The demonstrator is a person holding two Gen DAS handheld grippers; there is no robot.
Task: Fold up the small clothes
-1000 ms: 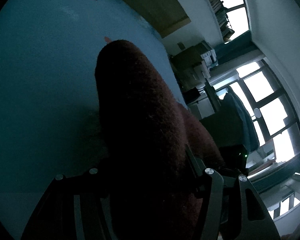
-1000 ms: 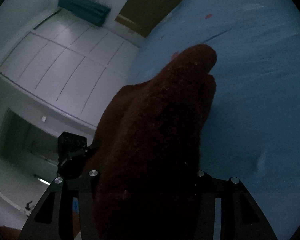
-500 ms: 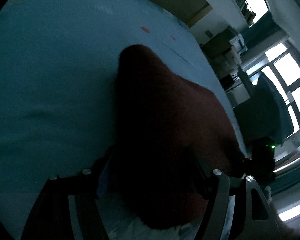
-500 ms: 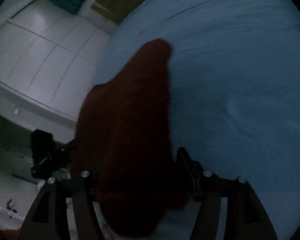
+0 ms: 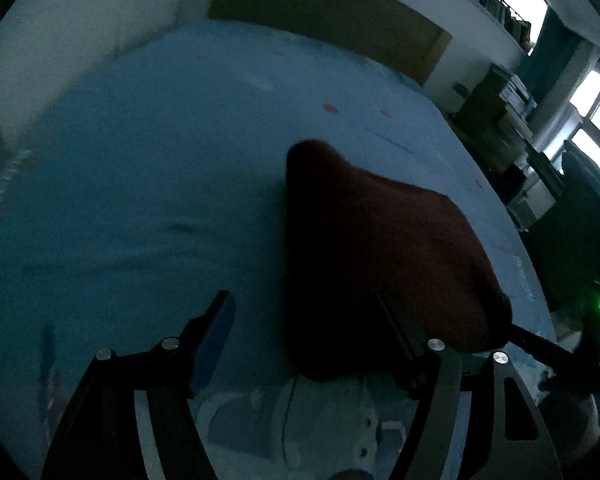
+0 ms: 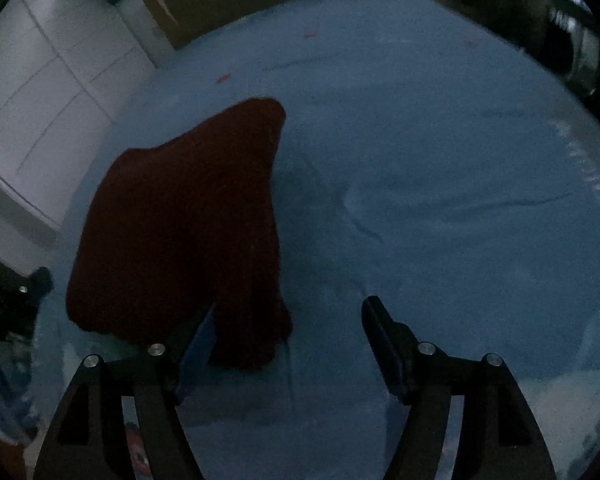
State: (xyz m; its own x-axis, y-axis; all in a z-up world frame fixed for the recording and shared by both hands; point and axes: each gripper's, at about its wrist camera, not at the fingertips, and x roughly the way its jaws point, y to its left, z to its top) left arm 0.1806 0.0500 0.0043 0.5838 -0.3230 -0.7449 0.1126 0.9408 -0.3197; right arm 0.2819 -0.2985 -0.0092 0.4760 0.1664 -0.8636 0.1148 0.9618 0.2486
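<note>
A dark red fuzzy garment (image 5: 376, 256) lies on the blue bed sheet (image 5: 140, 184). In the left wrist view it covers my right finger, and my left gripper (image 5: 304, 312) is open with the left finger (image 5: 216, 328) bare. In the right wrist view the garment (image 6: 180, 220) lies left of centre, its near edge over my left finger (image 6: 200, 336). My right gripper (image 6: 290, 320) is open, nothing between the jaws.
A white printed cloth (image 5: 300, 420) lies under the garment's near edge. A brown headboard (image 5: 324, 8) stands at the far side. Shelves and windows (image 5: 540, 92) are to the right; white cupboards (image 6: 40, 92) to the left. The other gripper (image 5: 572, 356) is at the right.
Both grippers have opened and let the red garment drop onto the sheet. The garment now lies flat instead of hanging from the jaws, and both grippers have pulled back.
</note>
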